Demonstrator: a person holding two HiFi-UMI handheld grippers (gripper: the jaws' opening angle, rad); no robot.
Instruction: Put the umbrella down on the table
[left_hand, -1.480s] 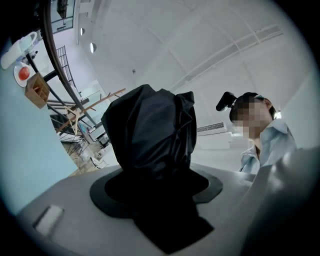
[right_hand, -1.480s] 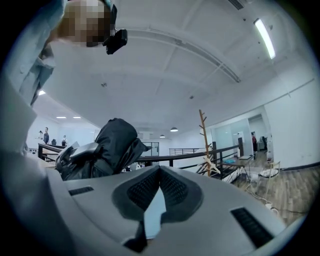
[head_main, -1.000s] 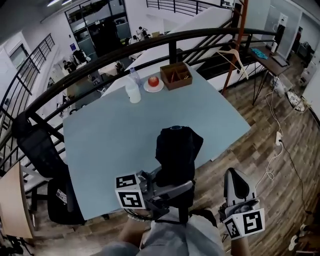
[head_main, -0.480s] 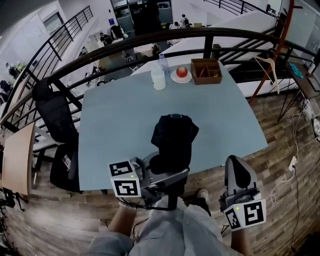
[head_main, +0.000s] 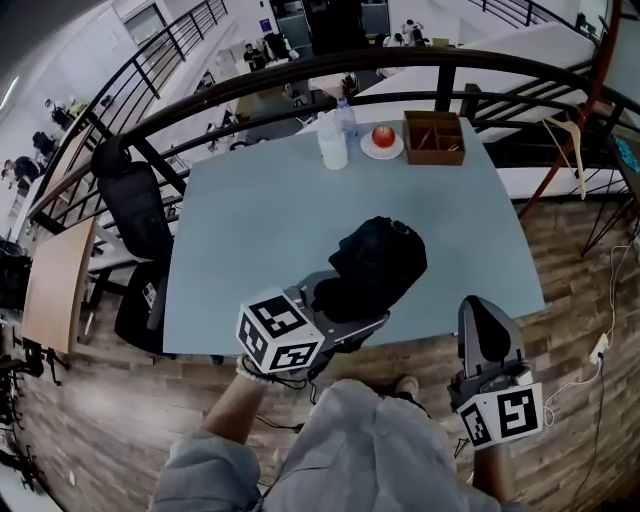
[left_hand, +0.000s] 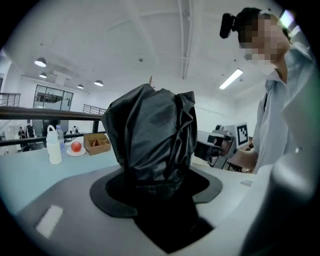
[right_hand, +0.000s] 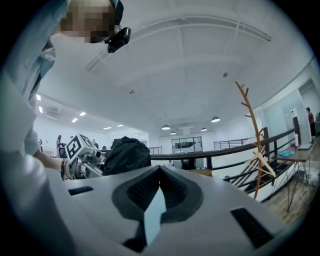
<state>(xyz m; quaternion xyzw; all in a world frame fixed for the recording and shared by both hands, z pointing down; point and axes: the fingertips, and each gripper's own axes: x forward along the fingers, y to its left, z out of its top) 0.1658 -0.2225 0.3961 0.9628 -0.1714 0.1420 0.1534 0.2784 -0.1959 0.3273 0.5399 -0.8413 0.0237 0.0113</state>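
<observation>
A folded black umbrella (head_main: 375, 265) hangs over the near part of the pale blue table (head_main: 250, 220), its canopy bunched and tilted toward the far right. My left gripper (head_main: 345, 322) is shut on its lower end at the table's near edge. In the left gripper view the umbrella (left_hand: 152, 135) fills the middle, rising out of the left gripper (left_hand: 160, 200). My right gripper (head_main: 480, 312) is shut with nothing in it, off the table's near right edge. In the right gripper view, the umbrella (right_hand: 127, 155) shows to the left beyond the right gripper (right_hand: 159, 172).
At the table's far side stand a white bottle (head_main: 333, 148), a clear bottle (head_main: 347, 115), an apple on a plate (head_main: 382, 137) and a wooden box (head_main: 433, 137). A black chair (head_main: 135, 215) is at the left. A dark railing (head_main: 300, 70) runs behind.
The umbrella has tipped from upright toward the far right, and the left gripper has turned with it. The right gripper stays low at the right.
</observation>
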